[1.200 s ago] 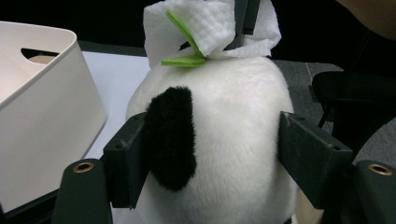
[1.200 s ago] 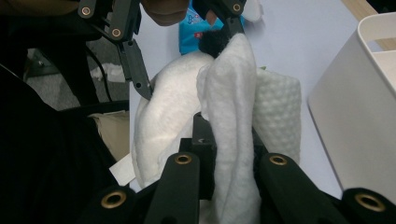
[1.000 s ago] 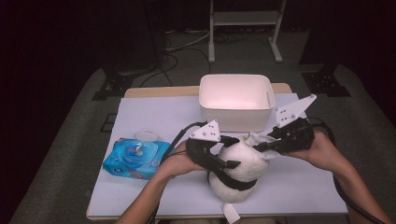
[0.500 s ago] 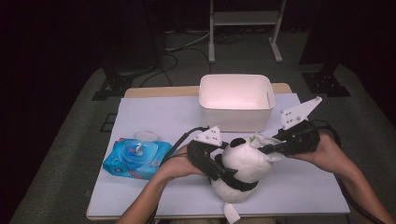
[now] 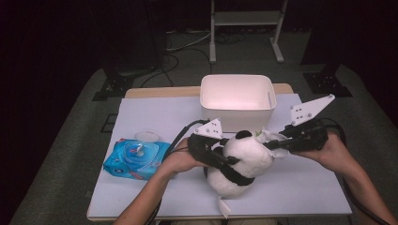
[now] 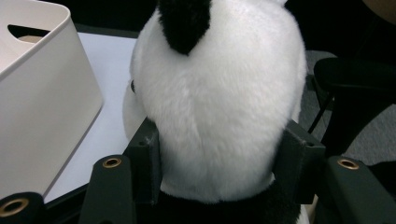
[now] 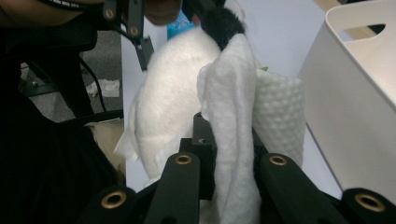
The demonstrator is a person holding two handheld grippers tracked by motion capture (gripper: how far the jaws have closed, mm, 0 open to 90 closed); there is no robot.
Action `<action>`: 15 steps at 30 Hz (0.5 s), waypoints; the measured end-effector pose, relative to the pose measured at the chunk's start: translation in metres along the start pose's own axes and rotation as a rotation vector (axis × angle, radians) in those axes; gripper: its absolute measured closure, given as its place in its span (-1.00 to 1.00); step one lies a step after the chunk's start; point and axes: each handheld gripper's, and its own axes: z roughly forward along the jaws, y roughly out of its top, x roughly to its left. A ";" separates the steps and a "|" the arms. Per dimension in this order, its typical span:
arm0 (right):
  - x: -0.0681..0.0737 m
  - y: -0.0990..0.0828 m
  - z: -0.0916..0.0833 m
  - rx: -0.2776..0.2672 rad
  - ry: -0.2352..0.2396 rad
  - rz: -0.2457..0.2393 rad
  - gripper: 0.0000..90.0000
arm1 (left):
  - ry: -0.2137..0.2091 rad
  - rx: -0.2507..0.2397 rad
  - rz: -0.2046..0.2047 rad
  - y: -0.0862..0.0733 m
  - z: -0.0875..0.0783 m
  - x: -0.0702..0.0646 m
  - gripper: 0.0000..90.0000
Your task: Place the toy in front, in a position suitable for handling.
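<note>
Left gripper jaws have just closed onto the panda's head near the table's front edge, steadying it, while the right gripper, clamped on a wipe, goes to clean its face.

Light falls from above onto the tabletop, which shows bright while the floor and background sink into near black. The white bin glows slightly pink inside, close to overexposed. The high view is soft and grainy. In both gripper views the close fur looks mildly blurred, and the dark corners lose detail.
</note>
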 end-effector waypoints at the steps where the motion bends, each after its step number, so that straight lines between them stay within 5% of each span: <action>1: -0.001 -0.001 0.001 0.007 0.004 0.005 0.81 | 0.006 0.008 0.008 0.001 0.000 0.000 -0.06; 11: 0.009 0.010 0.001 0.034 0.000 -0.044 0.81 | -0.013 0.062 0.050 0.012 0.020 -0.009 -0.10; 15: 0.008 0.013 0.005 0.062 -0.002 -0.049 0.81 | -0.018 0.056 0.033 0.009 0.022 -0.007 -0.10</action>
